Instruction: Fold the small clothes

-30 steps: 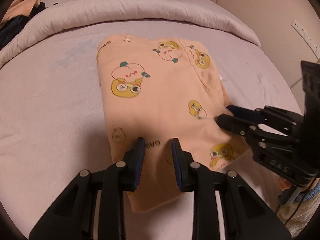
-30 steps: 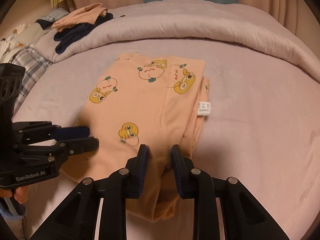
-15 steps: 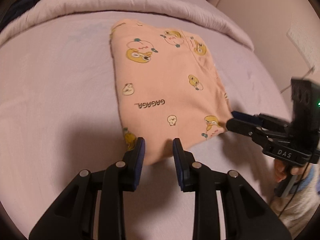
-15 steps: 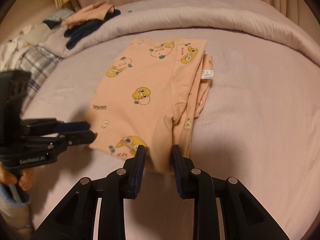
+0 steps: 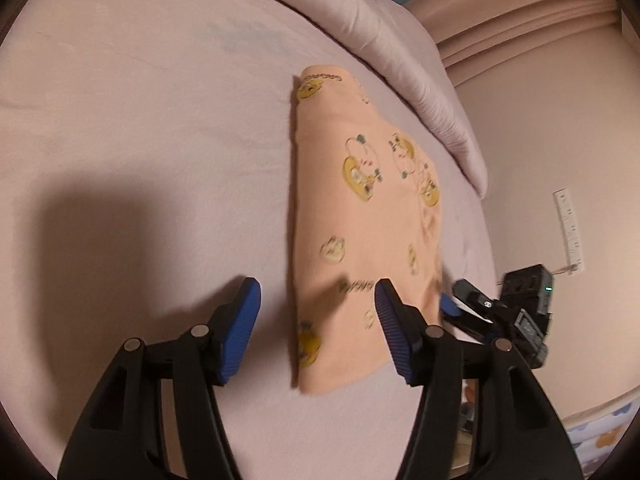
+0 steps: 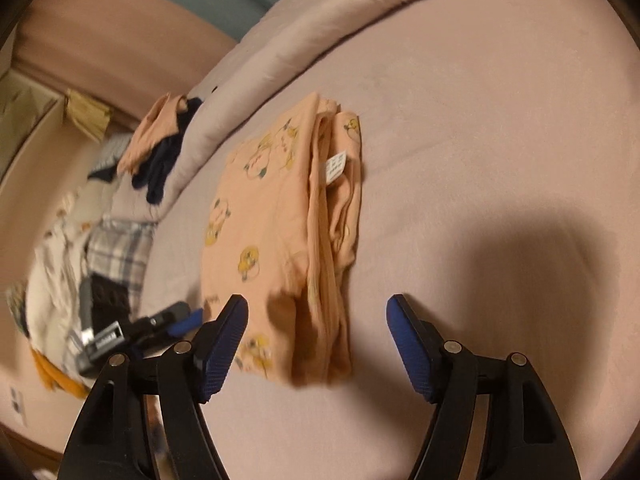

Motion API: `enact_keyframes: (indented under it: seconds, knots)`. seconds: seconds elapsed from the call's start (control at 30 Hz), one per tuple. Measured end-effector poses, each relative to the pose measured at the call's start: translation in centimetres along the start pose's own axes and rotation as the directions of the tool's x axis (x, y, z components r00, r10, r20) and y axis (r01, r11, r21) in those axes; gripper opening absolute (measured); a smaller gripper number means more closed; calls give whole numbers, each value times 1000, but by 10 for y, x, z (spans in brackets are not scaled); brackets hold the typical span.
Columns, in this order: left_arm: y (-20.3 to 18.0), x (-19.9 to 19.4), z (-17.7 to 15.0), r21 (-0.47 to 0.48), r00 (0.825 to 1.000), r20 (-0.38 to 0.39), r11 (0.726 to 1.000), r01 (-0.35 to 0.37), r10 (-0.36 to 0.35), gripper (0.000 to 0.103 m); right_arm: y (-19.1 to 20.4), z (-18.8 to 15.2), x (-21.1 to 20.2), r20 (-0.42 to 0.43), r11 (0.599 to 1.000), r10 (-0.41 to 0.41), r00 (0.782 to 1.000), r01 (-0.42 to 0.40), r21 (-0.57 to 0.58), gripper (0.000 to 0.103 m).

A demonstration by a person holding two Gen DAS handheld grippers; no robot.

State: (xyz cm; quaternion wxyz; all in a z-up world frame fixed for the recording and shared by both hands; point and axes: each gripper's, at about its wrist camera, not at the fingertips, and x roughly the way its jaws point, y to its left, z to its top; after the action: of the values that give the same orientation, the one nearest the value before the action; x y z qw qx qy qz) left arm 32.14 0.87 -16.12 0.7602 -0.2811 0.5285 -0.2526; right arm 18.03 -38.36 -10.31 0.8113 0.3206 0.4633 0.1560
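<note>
Garment [image 5: 360,240]: peach, folded, flat on bed [image 5: 140,120]. Left gripper [image 5: 318,316], right gripper [image 6: 316,332]: jaws opening, holding nothing. Lift yours straight clear; avoid snagging near edge.

Left tool [image 5: 316,304] and right tool [image 6: 316,320] opening, both empty.

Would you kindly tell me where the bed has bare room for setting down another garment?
Bare sheet lies left of the peach garment, and more between it and the rolled duvet. The laundry pile crowds the far left edge.
</note>
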Motion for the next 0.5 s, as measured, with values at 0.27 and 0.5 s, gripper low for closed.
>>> enact_keyframes:
  seconds: [0.27,0.5]
  knots:
    - [0,19,27,-22,997,-36,998,62,-62,59,-2,20,15,-10,999,39,999,-39,22,72]
    - [-5,32,43,-5,997,-42,998,66,-66,59,0,35,31,-27,997,71,997,-71,14,72]
